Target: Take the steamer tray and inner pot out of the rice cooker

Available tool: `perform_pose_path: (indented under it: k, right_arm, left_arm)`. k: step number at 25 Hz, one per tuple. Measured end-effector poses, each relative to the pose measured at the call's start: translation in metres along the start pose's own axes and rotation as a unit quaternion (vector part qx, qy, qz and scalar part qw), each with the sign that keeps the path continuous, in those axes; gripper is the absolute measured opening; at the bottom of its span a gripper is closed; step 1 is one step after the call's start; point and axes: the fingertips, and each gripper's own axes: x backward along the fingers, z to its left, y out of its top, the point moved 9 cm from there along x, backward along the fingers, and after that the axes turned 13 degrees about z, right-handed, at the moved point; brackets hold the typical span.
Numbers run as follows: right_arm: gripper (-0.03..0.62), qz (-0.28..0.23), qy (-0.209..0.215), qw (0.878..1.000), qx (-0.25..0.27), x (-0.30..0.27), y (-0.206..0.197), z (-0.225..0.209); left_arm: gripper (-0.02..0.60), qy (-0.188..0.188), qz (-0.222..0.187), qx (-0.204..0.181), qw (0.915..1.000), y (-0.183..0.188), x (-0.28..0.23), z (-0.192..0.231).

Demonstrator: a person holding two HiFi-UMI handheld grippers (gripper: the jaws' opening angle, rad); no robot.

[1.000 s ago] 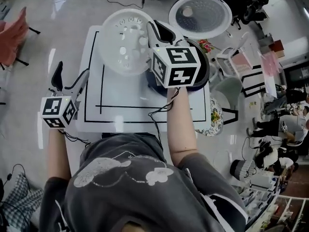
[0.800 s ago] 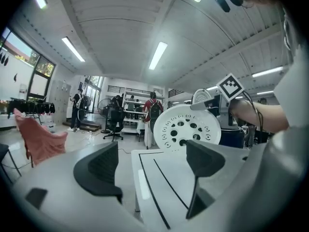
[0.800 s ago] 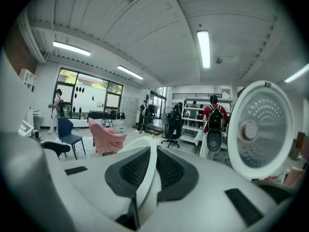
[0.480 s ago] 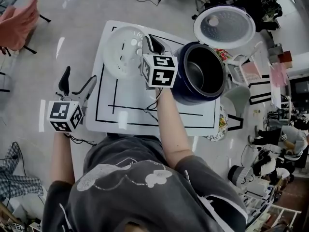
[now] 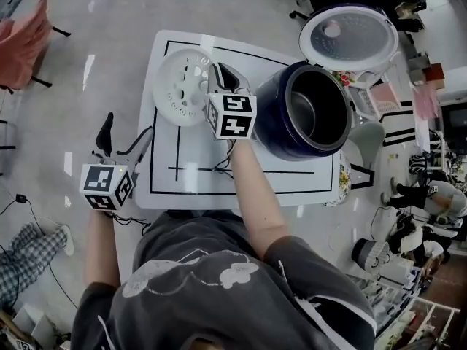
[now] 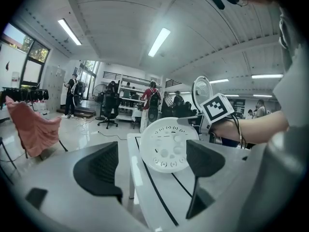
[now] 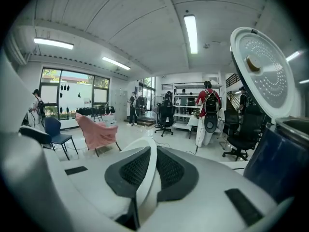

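A white rectangular desk (image 5: 190, 189), marked with a black outlined rectangle (image 5: 292, 172), is seen from above. A dark blue round rice cooker (image 5: 266, 115), its lid (image 5: 349, 36) raised, is set on its right part. A white perforated round steamer tray (image 5: 181, 86) is seen at the far left corner; contact with the desk cannot be judged.

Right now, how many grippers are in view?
2. The left gripper, open, hangs left of the table; the right gripper, over it, is shut on the tray.

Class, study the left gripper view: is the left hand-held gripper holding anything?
No, the left hand-held gripper has its jaws standing apart with nothing between them; the steamer tray is well beyond them.
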Motion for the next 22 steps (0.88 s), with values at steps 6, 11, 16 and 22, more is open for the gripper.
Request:
perform_pose_path:
  k: [6, 11, 16, 22]
  right_arm:
    - [0.058, 0.014, -0.014, 0.999, -0.034, -0.014, -0.019, -0.016]
    - [0.061, 0.037, -0.025, 0.997, -0.066, -0.034, -0.050, -0.029]
    - [0.069, 0.064, -0.051, 0.996, -0.027, -0.048, -0.071, -0.034]
    - [0.078, 0.102, -0.058, 0.993, -0.016, -0.064, -0.085, -0.038]
  left_arm:
    - [0.434, -0.015, 0.015, -0.007, 0.9998, -0.005, -0.009, -0.005]
    - [0.434, -0.018, 0.027, -0.010, 0.9994, -0.015, -0.020, -0.008]
    - [0.434, -0.021, 0.040, -0.018, 0.9988, -0.022, -0.028, -0.014]
    - [0.434, -0.026, 0.052, -0.009, 0.9983, -0.026, -0.033, -0.018]
